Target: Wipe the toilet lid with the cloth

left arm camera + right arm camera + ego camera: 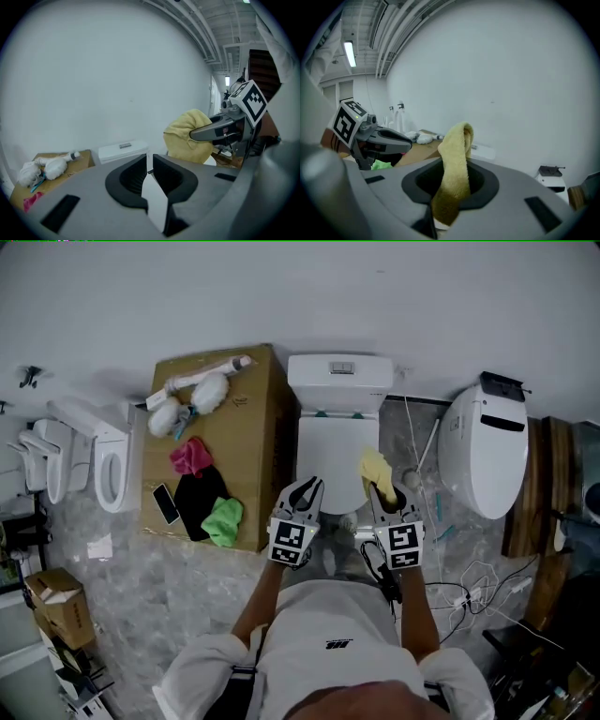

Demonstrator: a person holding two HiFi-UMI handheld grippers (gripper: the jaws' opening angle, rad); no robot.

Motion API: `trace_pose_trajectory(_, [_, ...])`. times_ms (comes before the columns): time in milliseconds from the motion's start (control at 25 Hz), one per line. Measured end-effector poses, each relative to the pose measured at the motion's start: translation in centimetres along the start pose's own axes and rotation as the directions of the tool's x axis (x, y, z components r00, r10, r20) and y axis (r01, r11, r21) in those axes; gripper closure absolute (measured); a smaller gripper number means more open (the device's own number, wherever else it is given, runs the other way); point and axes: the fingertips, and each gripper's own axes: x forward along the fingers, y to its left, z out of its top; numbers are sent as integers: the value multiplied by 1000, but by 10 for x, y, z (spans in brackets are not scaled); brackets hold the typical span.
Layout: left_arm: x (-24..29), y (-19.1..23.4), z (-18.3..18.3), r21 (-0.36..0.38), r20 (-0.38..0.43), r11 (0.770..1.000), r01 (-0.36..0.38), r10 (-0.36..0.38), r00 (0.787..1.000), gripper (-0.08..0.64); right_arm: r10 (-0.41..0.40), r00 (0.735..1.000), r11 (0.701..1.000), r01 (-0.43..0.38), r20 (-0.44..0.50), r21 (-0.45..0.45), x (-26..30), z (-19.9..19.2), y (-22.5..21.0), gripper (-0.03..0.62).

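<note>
While the right tongs (452, 185) pinch the yellow cloth (457, 154) near its lower end, most of it sticks out past the tips as a folded band. Left tongs (148, 161) are pressed together with nothing in them, sitting beside the right pair on its left.

Cloth axis: its long side runs along the right tongs' own line, forward and slightly up. The rounded fold leads and the loose end trails back between the pads. It looks bunched, not spread.

Toilet lid (328, 451) is closed, below and just ahead of both tips. From the head view the cloth hangs over the lid's right-hand edge. I'd judge it's in the air, not on the lid yet.

How I'd run the step:
- Tip the right tongs down so the fold lands flat on the lid rather than the tips.
- Start at the far end by the tank (339, 381) and pull back toward me in overlapping strips.
- Use light pressure, since the pinch is on one end only and the band may roll or slip.
- Keep the left tongs out to the side, clear of the sweep.

Cardboard box (253, 427) with spare cloths (223, 519) sits well left of the left tongs. It isn't needed.
</note>
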Motion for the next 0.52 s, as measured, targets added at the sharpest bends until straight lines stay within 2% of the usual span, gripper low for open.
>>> trace_pose_trajectory(200, [-11,-5,21,24,36,999,-26,25,999,515,19,997,999,-16,69,-37,-17,24,1,491])
trace_pose_trajectory(520, [-27,-29,40,29,81,998,-51,49,996,515,33,994,999,-30,105,-36,-47,37,2,492])
